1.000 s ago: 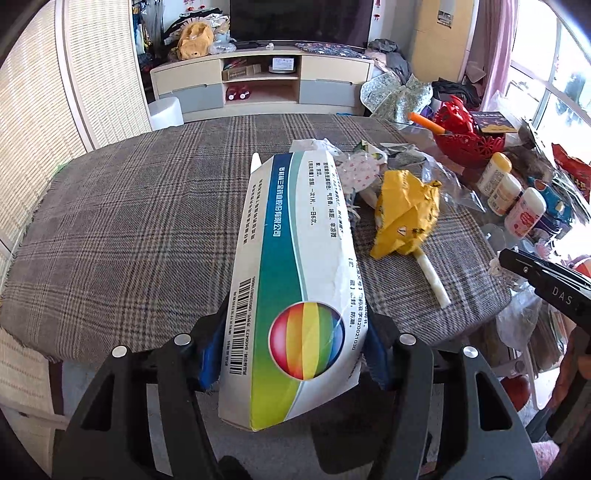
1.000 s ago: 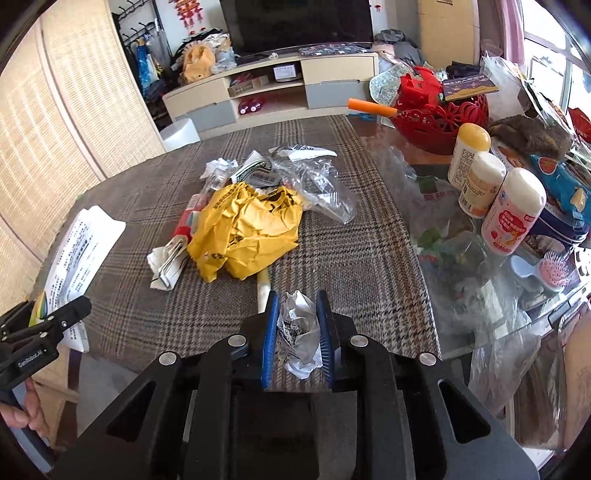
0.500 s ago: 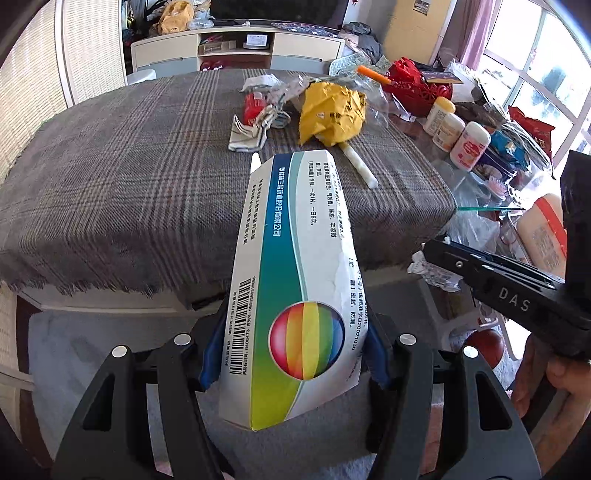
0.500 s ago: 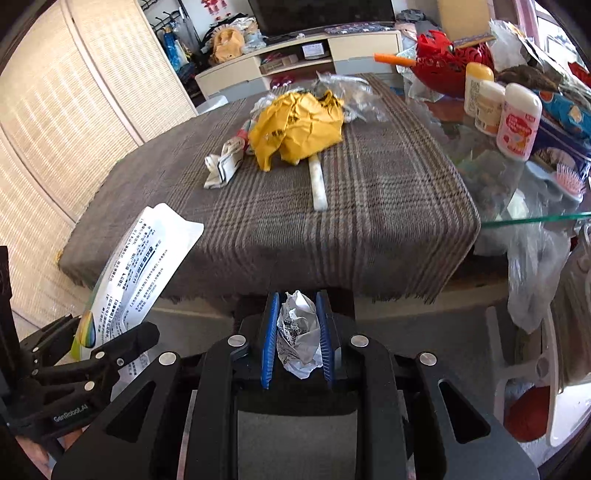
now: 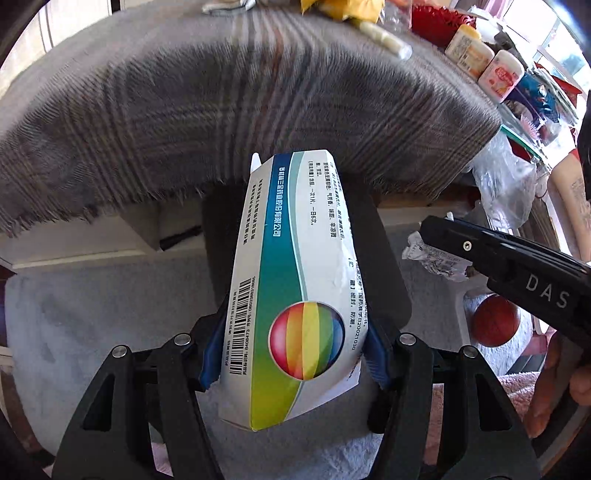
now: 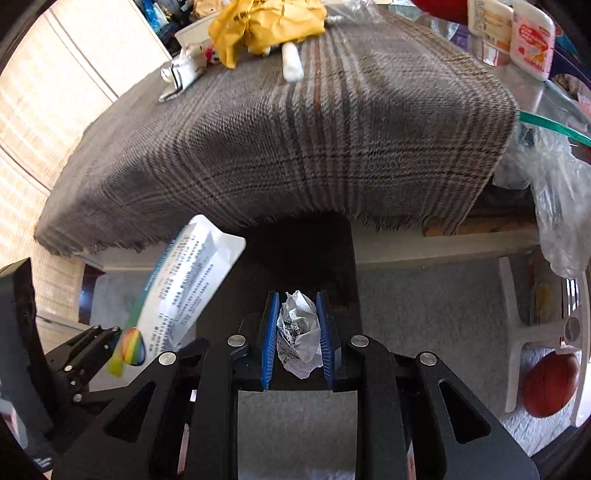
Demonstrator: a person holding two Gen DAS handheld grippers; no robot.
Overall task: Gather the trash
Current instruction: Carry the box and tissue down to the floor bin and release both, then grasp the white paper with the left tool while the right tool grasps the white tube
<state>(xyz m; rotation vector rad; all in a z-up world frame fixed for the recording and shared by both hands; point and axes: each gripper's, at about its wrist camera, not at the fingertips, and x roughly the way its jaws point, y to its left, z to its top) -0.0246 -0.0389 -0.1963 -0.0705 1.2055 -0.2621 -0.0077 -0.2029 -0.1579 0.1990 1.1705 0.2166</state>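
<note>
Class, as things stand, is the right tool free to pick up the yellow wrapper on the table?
Probably not: the right tool is already shut on crumpled paper, and the yellow wrapper lies far back on the table.

Table edge (image 6: 332, 206) ahead, open floor (image 6: 424, 306) below

The box (image 5: 295, 295) sits between the left gripper's (image 5: 291, 347) fingers, below the table (image 5: 221, 110) edge. To its right, the crumpled paper (image 6: 298, 328) sits in the right gripper (image 6: 297, 332). A ball (image 6: 550, 384) lies on the floor, apparently beside a stool.
</note>
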